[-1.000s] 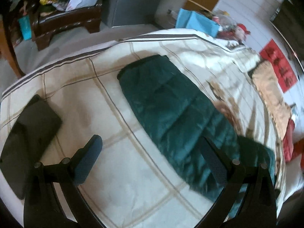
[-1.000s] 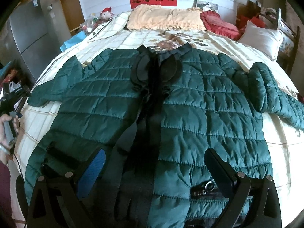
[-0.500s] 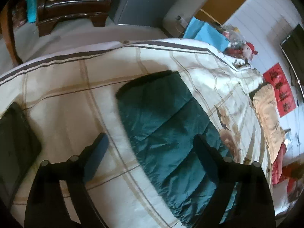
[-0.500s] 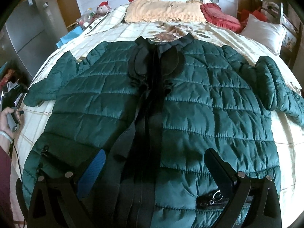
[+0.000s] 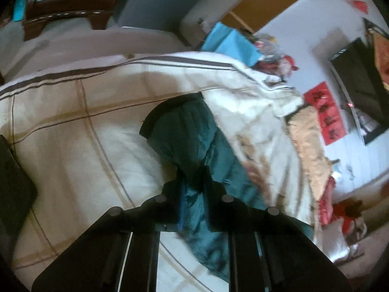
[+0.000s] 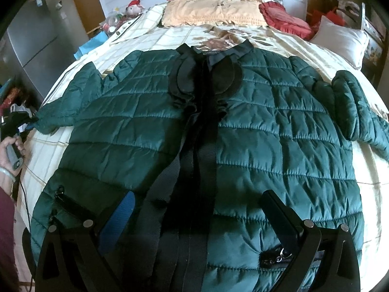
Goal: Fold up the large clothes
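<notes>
A green quilted jacket (image 6: 255, 126) lay spread front-up on the bed (image 6: 170, 36), filling the middle of the right wrist view. The left gripper (image 5: 193, 182) had just been closing, and its jaws pinched the jacket's sleeve (image 5: 180, 133) at center frame. The right gripper (image 6: 194, 206) hovered over the hem at the bottom, jaws spread wide.

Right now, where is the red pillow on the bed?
In the right wrist view, the red pillow lies at the head of the bed, right of the yellow pillow and left of the white pillow.
</notes>
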Tool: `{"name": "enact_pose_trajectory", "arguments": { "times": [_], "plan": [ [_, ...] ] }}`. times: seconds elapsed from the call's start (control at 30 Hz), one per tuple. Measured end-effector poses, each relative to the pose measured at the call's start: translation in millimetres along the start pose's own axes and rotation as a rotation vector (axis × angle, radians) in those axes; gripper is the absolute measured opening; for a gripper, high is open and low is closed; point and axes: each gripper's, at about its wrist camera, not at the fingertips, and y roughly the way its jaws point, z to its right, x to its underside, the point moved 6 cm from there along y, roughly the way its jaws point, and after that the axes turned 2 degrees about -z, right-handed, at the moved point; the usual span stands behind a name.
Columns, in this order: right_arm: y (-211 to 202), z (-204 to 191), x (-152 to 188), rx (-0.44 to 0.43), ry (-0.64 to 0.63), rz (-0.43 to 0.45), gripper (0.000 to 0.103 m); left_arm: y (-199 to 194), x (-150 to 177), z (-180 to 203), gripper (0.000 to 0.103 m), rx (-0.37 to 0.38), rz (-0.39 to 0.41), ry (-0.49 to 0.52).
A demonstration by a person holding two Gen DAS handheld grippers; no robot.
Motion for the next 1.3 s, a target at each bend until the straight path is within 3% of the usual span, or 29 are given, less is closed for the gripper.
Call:
{"name": "enact_pose_trajectory", "arguments": {
  "times": [0.17, 0.5, 0.73, 1.0, 1.3],
  "plan": [
    [-5, -2, 3, -0.025, 0.009, 0.003, 0.103, -23, 8, 24, 0.008, 0.076, -0.014, 0.022],
    [-14, 1, 5, -0.032, 0.013, 0.030, 0.103, -59, 59, 105, 0.007, 0.142, -0.023, 0.226],
    [-19, 9, 9, -0.032, 0.031, 0.037, 0.103, -66, 98, 155, 0.007, 0.190, -0.066, 0.358],
    [-23, 13, 12, -0.043, 0.046, 0.042, 0.103, -61, 146, 175, 0.007, 0.209, -0.135, 0.438],
    [-27, 17, 12, -0.037, 0.047, 0.057, 0.103, -69, 206, 223, 0.007, 0.273, -0.198, 0.552]
  ]
}}
